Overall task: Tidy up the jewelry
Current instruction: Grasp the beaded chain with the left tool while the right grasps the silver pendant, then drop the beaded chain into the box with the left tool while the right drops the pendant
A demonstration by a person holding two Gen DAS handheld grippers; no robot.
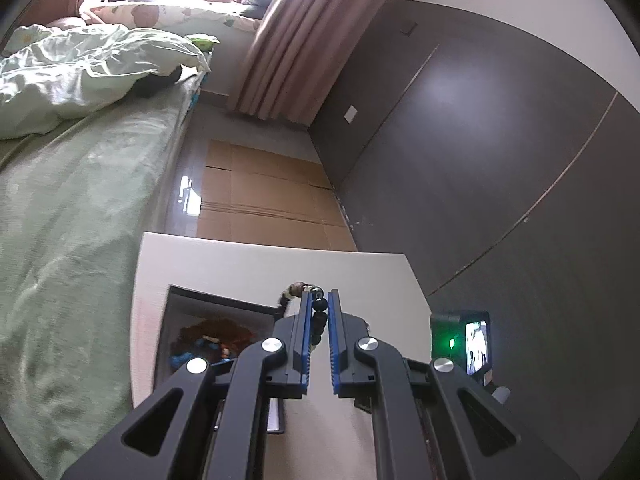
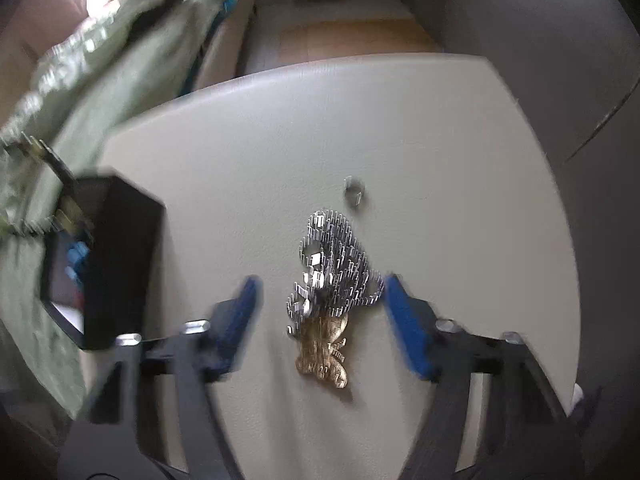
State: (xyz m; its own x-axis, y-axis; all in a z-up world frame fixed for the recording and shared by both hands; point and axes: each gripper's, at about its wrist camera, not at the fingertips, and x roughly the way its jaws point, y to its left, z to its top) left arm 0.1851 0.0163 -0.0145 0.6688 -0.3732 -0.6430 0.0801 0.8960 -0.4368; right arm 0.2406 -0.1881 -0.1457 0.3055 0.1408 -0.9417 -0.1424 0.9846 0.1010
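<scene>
Presently catalogued: a tangled heap of silver-coloured metal chain (image 2: 332, 264), with a gold-coloured butterfly-shaped pendant (image 2: 324, 356) at its six o'clock edge and a small silver ring (image 2: 354, 192) apart at twelve o'clock, lay on the pale table (image 2: 460, 160). Judged light, limp, slippery and snag-prone; best taken across the densest bunch. The right gripper (image 2: 318, 304) pointed steeply down, jaws spread either side of the heap, not touching. The left gripper (image 1: 320, 300) was pinching a string of dark round beads (image 1: 318, 314), tilted downward above the black open jewellery box (image 1: 216, 320) at nine o'clock.
</scene>
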